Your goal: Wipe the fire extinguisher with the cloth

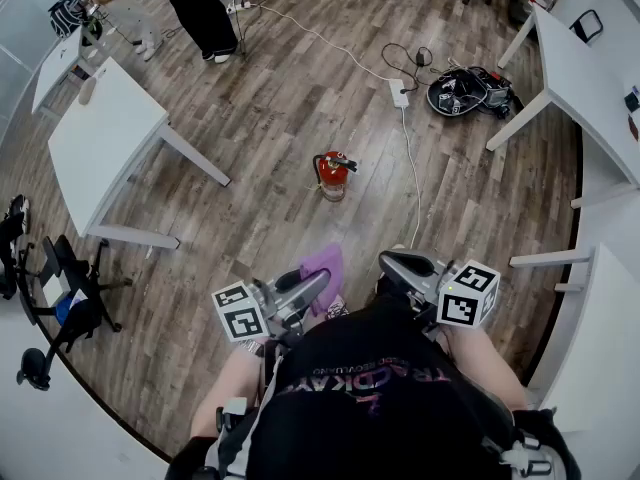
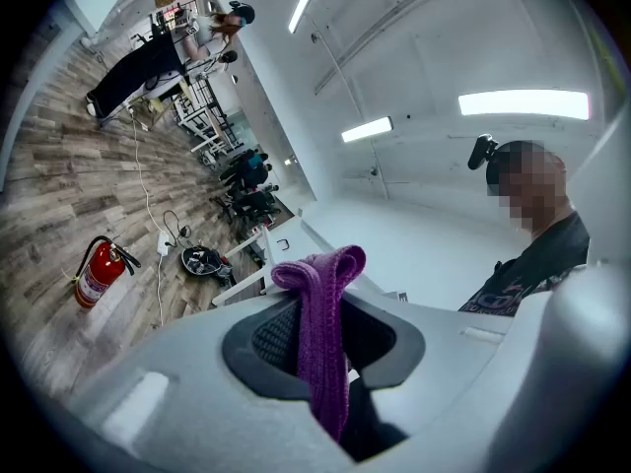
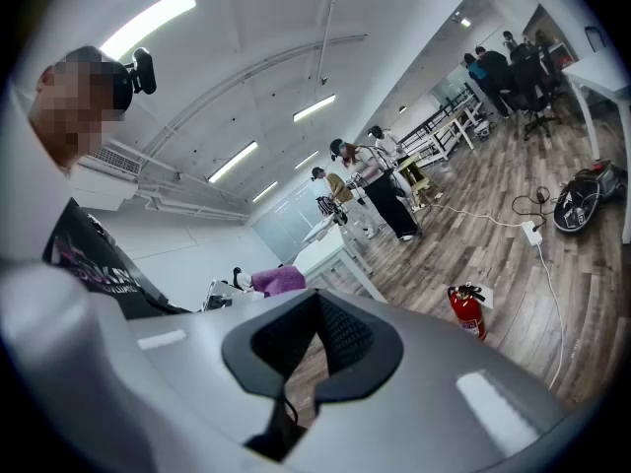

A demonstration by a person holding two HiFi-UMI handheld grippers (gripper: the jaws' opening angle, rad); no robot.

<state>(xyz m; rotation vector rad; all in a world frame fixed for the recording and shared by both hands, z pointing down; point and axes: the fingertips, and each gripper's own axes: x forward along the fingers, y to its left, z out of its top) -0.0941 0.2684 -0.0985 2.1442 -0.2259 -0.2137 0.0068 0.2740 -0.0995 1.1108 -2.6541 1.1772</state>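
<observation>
Clearly, the left claw [image 2: 317, 348] was clenched on the purple cloth [image 2: 321, 282]: its dark pads pinched a folded strip of the knit fabric, which looped up above the jaws and hung down below them. The right claw [image 3: 314, 351] was closed with its jaws together and nothing between them. Both were held out in front of the person's black shirt [image 1: 360, 388], side by side.

Wood floor [image 1: 270, 128] stretched between the claws and the fire extinguisher [image 1: 335, 174], which stood well apart from both. A white cable [image 1: 412, 163] ran down the floor near the extinguisher's right side from a power strip [image 1: 399, 93]. A black bag [image 1: 466, 90] lay farther off, near a white bench [image 1: 585, 78], and another white bench [image 1: 100, 143] stood at the left. A person [image 1: 200, 8] in dark trousers stood at the far end of the room.

The extinguisher was red, upright on the floor, with a black handle and hose at its top and a pale label on its side.
</observation>
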